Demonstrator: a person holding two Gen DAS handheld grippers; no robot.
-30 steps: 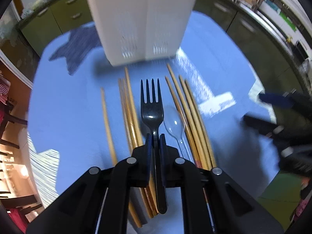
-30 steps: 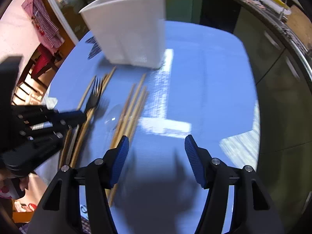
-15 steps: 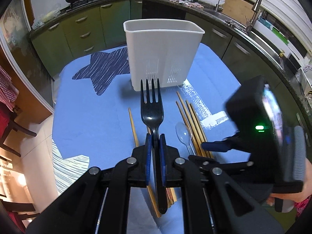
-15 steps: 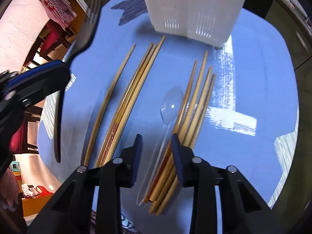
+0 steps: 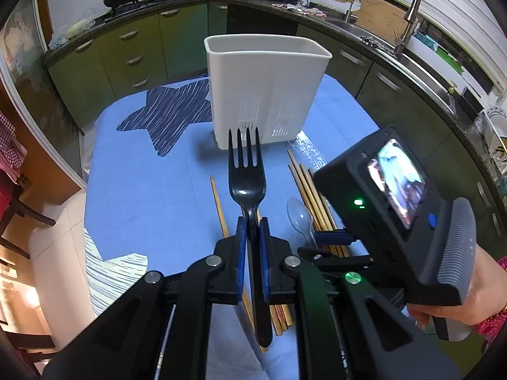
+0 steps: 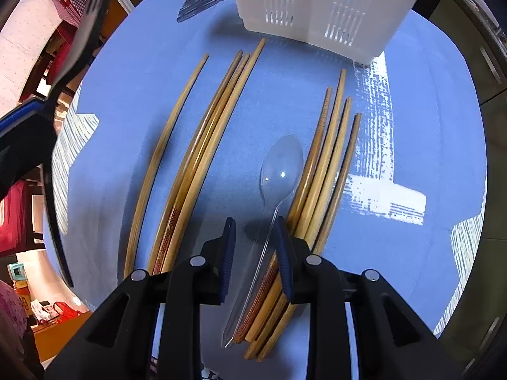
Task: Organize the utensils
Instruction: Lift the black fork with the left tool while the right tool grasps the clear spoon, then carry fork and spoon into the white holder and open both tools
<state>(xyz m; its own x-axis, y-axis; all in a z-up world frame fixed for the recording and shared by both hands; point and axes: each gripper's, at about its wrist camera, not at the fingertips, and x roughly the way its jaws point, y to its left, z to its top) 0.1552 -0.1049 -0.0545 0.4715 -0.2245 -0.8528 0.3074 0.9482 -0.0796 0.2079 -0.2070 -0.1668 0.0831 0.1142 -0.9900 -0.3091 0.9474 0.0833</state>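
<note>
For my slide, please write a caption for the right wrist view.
Right tongs straddle the clear spoon handle beside four chopsticks; white utensil holder stands beyond.

eight wooden chopsticks (image 6: 202,158) lie on the tabletop (image 6: 427,126): a single one far left, a bundle of three beside it, and four on the right. one clear plastic spoon (image 6: 280,164) lies between the groups. one black fork (image 5: 247,183). one white utensil holder (image 6: 317,3) at the far side.
</note>
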